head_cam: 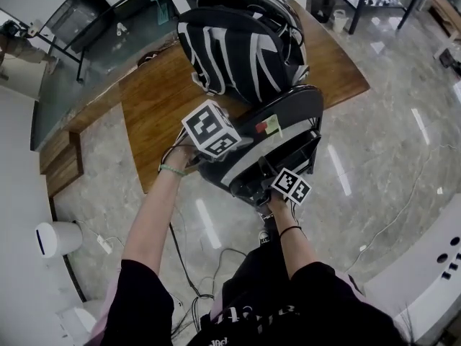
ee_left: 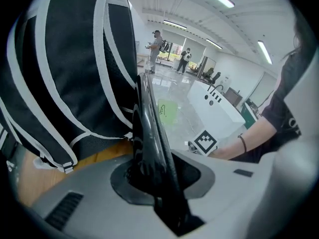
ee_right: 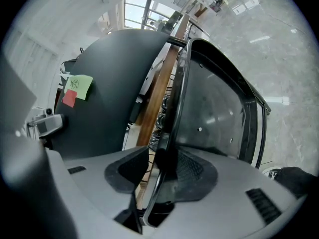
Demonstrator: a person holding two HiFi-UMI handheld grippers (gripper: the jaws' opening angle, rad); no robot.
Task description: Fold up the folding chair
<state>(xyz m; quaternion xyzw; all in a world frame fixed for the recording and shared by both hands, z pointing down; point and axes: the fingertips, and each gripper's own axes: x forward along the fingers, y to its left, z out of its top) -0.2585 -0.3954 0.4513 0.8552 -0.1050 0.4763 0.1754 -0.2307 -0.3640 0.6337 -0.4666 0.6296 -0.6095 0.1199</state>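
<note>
The black folding chair (head_cam: 281, 117) stands against the wooden table (head_cam: 151, 99), its backrest bearing a green and a red sticky note (head_cam: 268, 126). My left gripper (head_cam: 220, 146) is shut on the backrest's top edge (ee_left: 149, 128), which runs up between its jaws (ee_left: 154, 178). Lower down, my right gripper (head_cam: 277, 175) is shut on the rim of the seat (ee_right: 219, 108); the thin black edge sits between the pads (ee_right: 159, 176). In the right gripper view the backrest (ee_right: 109, 93) rises at the left, close to the seat.
A black backpack with white stripes (head_cam: 238, 45) lies on the table just behind the chair, close to my left gripper (ee_left: 65, 68). Cables (head_cam: 194, 265) trail over the marble floor. A white counter (head_cam: 425, 265) is at lower right. Two people (ee_left: 155, 51) stand far off.
</note>
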